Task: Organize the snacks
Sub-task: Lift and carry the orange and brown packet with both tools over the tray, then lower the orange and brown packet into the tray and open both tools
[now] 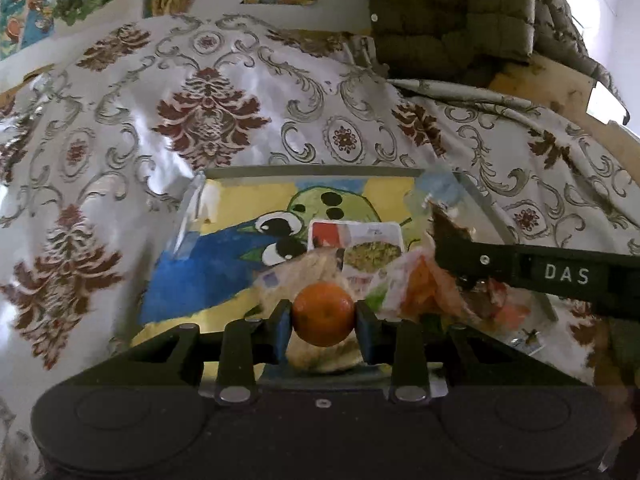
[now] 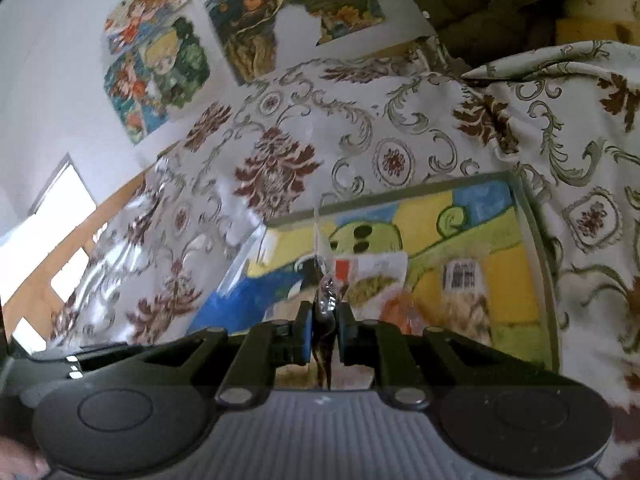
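Over patterned cloth [image 1: 120, 152], left tongs [image 1: 324, 314] grip orange [image 1: 323, 314]; right tongs [image 2: 325, 322] pinch wrapper [image 2: 326, 304].

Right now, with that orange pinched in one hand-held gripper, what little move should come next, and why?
Probably lower the left hand-held gripper a little and let the orange go into the clear box. The orange hangs over the packets already lying there, and the right hand-held gripper is shut on a crinkly wrapper beside it.

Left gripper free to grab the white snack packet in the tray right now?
Probably not. The left gripper is already shut on an orange, so its fingers are occupied, though the packet lies unobstructed just ahead.
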Motion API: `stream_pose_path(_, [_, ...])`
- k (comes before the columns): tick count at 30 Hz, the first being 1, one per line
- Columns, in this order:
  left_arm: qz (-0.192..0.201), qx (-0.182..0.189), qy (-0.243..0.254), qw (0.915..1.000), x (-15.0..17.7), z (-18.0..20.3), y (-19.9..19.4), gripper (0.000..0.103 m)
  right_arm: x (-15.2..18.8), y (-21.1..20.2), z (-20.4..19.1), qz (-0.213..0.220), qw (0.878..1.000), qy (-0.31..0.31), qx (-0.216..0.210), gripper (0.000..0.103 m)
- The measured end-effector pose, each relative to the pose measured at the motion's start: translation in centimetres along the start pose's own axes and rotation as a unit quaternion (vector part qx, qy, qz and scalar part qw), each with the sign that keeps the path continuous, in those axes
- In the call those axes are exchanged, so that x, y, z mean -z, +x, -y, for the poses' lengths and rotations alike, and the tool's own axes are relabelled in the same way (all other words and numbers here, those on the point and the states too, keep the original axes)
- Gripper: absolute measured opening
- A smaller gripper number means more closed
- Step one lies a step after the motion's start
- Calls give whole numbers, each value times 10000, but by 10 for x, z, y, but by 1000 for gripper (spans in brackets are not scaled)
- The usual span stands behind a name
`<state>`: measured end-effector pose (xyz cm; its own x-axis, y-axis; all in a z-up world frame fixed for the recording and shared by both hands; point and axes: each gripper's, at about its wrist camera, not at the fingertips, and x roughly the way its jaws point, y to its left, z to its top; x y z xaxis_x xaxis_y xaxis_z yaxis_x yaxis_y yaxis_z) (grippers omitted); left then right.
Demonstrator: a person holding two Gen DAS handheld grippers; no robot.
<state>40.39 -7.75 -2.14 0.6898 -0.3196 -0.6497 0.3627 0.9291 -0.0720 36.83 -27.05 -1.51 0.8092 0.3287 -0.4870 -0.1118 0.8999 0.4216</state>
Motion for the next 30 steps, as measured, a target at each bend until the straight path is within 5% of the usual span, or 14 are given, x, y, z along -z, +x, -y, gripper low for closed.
stream_pose_path(21, [-372, -236, -319, 9985, 4, 2, 47, 37, 5, 45, 23, -440, 9984, 333, 134, 17])
stream_pose_path(24, [-392, -300, -372, 9981, 5, 1, 44, 43, 4, 42, 21, -429, 9985, 295, 149, 19])
stream_pose_path(30, [-275, -409, -665, 9966, 5, -7, 24, 84, -2, 29, 15, -283, 9992, 249, 117, 33])
